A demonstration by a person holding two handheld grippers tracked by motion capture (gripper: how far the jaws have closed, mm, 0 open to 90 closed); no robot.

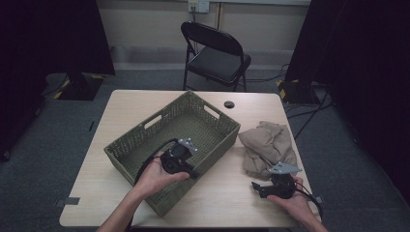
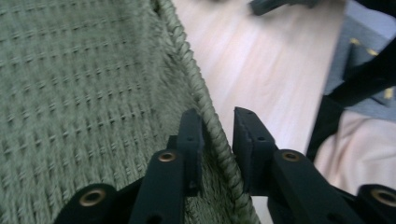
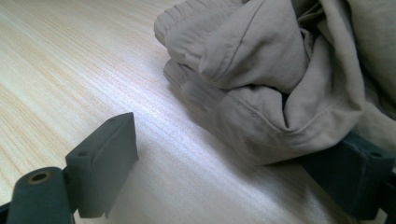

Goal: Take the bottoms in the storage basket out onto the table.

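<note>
An olive woven basket [image 1: 145, 126] stands askew on the pale wooden table [image 1: 227, 195], nothing in it. My left gripper [image 1: 192, 173] hangs over the basket's near right wall. In the left gripper view its jaws [image 2: 217, 116] straddle the braided rim [image 2: 196, 79], one jaw inside and one outside. A gap shows beside the outer jaw, so it is open. A crumpled beige cloth [image 1: 268, 142] lies to the right of the basket. My right gripper [image 1: 258, 188] rests low on the table just in front of the cloth, jaws wide open. The cloth's [image 3: 261, 56] edge lies against the right-hand jaw.
A black folding chair [image 1: 215, 53] stands behind the table. A round cable hole [image 1: 228, 104] sits near the far edge. Bare tabletop [image 3: 70, 60] stretches between the basket and the cloth. The table's front edge is close under both hands.
</note>
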